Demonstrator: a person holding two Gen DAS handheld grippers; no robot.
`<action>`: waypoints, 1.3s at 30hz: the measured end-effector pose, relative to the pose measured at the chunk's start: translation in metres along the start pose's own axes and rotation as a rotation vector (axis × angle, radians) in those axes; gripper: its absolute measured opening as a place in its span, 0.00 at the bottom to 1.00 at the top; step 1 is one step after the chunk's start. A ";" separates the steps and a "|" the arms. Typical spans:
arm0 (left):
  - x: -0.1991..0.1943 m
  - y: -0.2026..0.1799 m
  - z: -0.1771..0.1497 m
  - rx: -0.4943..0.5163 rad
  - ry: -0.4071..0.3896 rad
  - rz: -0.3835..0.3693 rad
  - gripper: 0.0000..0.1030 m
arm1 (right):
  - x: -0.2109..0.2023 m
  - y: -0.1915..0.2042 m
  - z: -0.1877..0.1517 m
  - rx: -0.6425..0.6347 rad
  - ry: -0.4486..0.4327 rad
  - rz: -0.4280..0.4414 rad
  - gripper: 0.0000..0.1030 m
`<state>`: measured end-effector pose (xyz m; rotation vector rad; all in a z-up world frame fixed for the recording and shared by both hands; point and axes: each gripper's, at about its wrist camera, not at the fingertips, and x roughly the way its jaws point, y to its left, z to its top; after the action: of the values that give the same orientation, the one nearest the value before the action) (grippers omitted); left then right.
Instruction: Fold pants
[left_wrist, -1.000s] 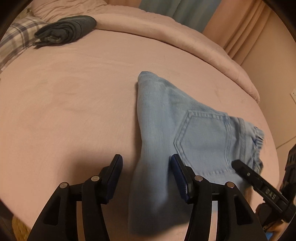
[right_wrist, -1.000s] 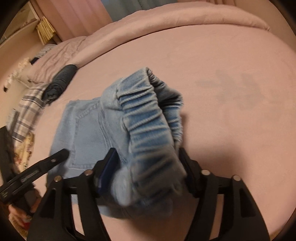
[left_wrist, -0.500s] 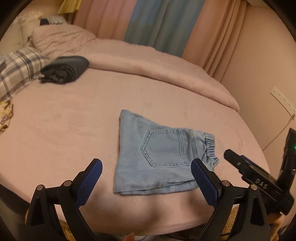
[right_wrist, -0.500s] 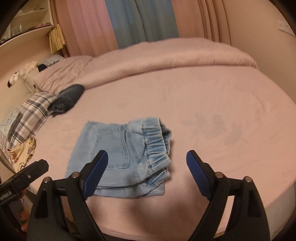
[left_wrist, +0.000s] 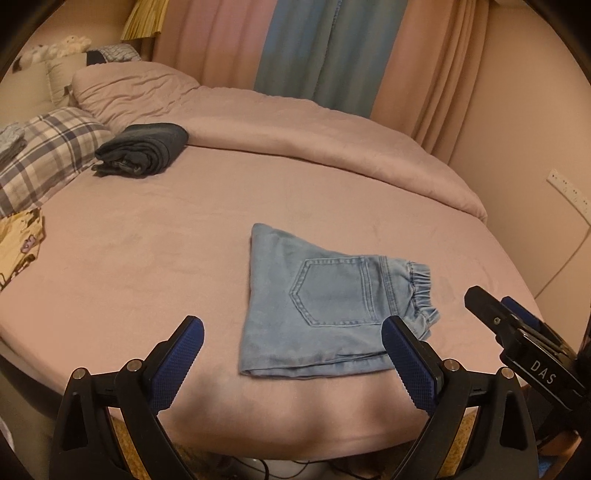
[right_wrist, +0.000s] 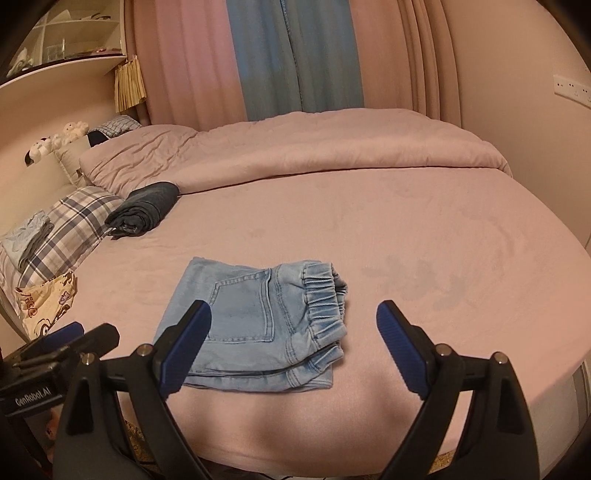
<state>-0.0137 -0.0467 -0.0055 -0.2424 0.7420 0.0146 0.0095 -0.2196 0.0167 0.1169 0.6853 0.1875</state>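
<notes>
The light blue denim pants (left_wrist: 325, 306) are seen folded into a compact rectangle on the pink bed (left_wrist: 147, 258), just ahead of the left claw (left_wrist: 295, 354) and the right claw (right_wrist: 295, 343). Both claws are held wide apart, gripping nothing, above the near bed edge. If the bundle is nudged, the loose top layer could be flipped open. The elastic waistband is bunched on the right, the back pocket facing up.

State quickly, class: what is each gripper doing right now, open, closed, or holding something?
Left gripper: open, fingers spread, holding nothing.
Right gripper: open, holding nothing; the folded light-blue jeans lie free on the bed.
</notes>
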 end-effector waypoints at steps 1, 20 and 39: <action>0.000 -0.001 0.000 0.002 0.000 0.006 0.94 | 0.000 0.001 0.000 -0.004 0.001 0.000 0.89; 0.002 -0.012 -0.008 0.038 0.028 0.058 0.94 | -0.001 0.008 -0.004 -0.018 0.008 -0.018 0.89; 0.000 -0.013 -0.010 0.051 0.035 0.064 0.94 | -0.001 0.010 -0.007 -0.018 0.016 -0.040 0.89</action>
<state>-0.0189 -0.0617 -0.0103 -0.1701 0.7842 0.0524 0.0032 -0.2099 0.0137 0.0846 0.7013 0.1561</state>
